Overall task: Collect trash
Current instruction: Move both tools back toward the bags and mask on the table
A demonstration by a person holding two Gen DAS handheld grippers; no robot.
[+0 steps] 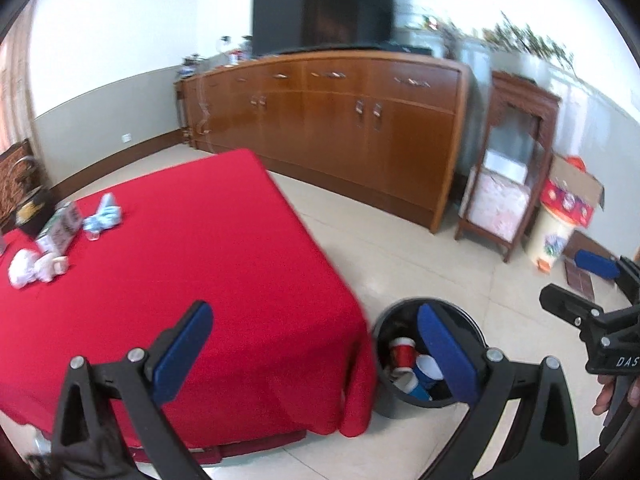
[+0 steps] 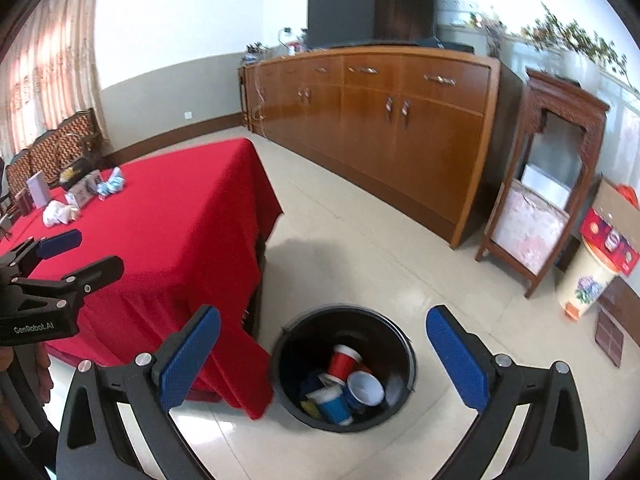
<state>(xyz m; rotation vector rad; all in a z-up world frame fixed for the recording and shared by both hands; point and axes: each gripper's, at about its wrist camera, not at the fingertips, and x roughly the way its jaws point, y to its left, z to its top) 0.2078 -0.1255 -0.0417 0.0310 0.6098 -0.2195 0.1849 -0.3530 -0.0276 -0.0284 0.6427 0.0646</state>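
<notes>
A black trash bin (image 2: 404,344) stands on the floor by the corner of the red-clothed table (image 2: 172,216). It holds a red paper cup (image 2: 342,364) and blue paper cups (image 2: 334,406); the bin also shows in the left wrist view (image 1: 390,404). My right gripper (image 2: 324,320) is open and empty above the bin. My left gripper (image 1: 316,316) is open and empty over the table's near corner. On the table's far end lie crumpled white paper (image 1: 26,268), a blue crumpled wrapper (image 1: 104,216) and a small carton (image 1: 60,226).
A long wooden sideboard (image 2: 380,120) with a TV (image 2: 372,4) lines the back wall. A wooden stand (image 2: 548,176), a floral pail (image 2: 584,284) and a cardboard box (image 2: 616,232) stand at the right. Chairs (image 2: 60,140) stand behind the table.
</notes>
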